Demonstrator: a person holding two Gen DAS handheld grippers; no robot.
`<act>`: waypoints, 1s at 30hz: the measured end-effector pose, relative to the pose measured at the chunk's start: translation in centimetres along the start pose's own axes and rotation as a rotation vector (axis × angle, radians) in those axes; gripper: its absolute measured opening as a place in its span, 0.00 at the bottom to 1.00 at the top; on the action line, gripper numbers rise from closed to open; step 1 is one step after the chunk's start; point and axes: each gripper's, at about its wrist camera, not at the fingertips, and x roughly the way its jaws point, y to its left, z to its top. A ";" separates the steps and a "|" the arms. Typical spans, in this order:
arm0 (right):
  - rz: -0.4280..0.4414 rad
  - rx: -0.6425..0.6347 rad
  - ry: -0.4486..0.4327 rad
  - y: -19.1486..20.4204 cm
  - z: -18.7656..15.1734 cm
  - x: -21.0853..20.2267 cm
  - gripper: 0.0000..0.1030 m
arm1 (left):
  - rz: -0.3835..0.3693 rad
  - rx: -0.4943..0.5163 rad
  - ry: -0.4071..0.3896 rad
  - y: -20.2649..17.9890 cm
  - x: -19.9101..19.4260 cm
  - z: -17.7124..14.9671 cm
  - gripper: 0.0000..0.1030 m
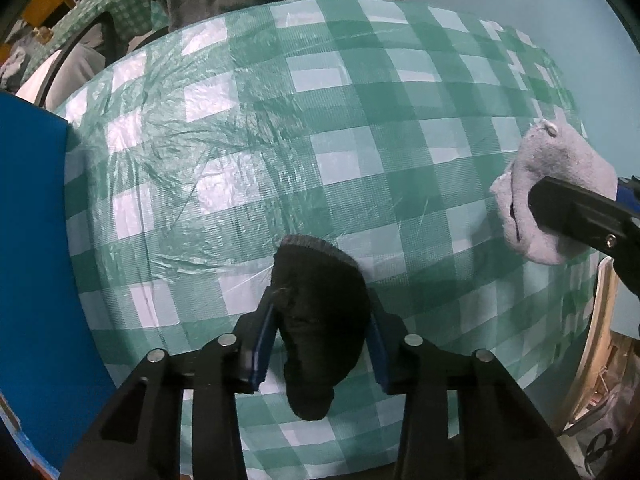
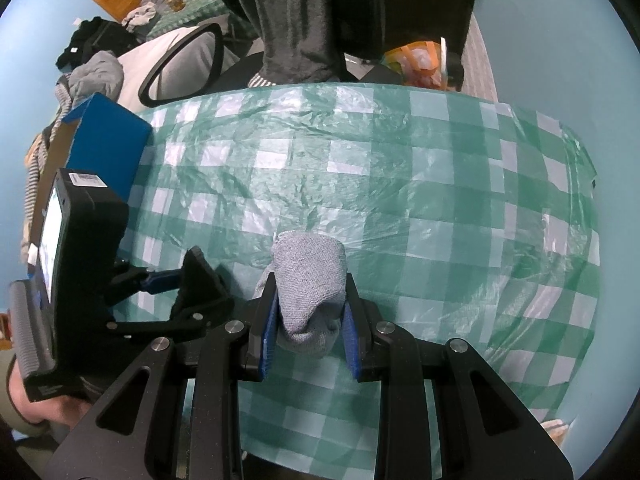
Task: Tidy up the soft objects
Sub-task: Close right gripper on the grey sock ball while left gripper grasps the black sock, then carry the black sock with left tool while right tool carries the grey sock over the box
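Black rolled sock (image 1: 320, 328) between the jaws of the left gripper (image 1: 320, 354), grey rolled sock (image 2: 310, 292) in the right gripper (image 2: 310, 338); both over the bench (image 1: 360, 140).

Bench carries a crinkled green-check plastic cover; a blue box (image 2: 106, 140) stands at its edge, the likely drop point. Left gripper points straight down, jaws narrowed onto the black sock, blue pads touching its flanks, its lower end at or just above the cover. Right gripper tilts steeply down, jaws narrow and clamped on the grey sock's middle, which hangs clear of the cover. Judgement: both bundles are light, soft and compressible, non-fragile, fabric not slippery; best held across the thick middle of the roll so it cannot unroll or sag out.
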 end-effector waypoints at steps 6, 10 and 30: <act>0.004 -0.013 -0.022 0.2 0.1 -1.2 0.26 | 0.009 -0.005 -0.021 -0.3 -1.3 -1.0 0.37; 0.006 -0.017 -0.042 0.5 0.4 -2.4 0.26 | 0.002 -0.016 -0.046 0.4 -3.0 -1.4 0.37; 0.019 -0.062 -0.136 5.4 2.9 -7.2 0.26 | -0.026 -0.067 -0.197 5.8 -12.8 -1.2 0.37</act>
